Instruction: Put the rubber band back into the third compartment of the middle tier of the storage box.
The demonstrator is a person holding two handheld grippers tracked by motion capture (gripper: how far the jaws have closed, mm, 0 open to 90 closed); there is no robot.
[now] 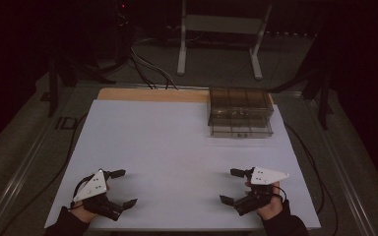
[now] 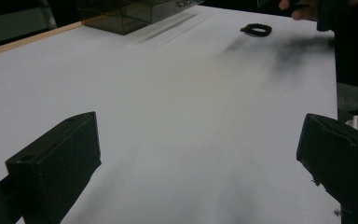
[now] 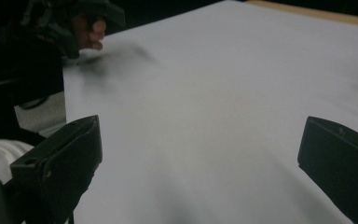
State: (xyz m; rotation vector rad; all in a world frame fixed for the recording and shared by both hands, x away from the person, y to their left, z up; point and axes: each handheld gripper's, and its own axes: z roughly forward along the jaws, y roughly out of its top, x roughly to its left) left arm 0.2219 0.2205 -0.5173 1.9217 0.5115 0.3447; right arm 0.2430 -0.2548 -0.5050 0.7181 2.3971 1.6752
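My left gripper (image 1: 128, 187) rests at the near left of the white table (image 1: 177, 137), open, with nothing between its jaws. At the near right my right gripper (image 1: 227, 185) is also open and empty. A smoky clear plastic drawer box (image 1: 240, 113) stands at the back right. In the left gripper view the left gripper (image 2: 200, 154) has its jaws wide apart over bare white surface, and a small black ring (image 2: 256, 30) lies far ahead, close to the other hand (image 2: 303, 9). The right gripper (image 3: 200, 154) looks across bare table toward the other hand (image 3: 86, 28).
A wooden strip (image 1: 152, 94) runs along the table's far edge. Beyond it are cables (image 1: 147, 69) on the floor and a white metal stand (image 1: 221, 39). The drawer box (image 2: 130, 11) is at the far left of the left gripper view.
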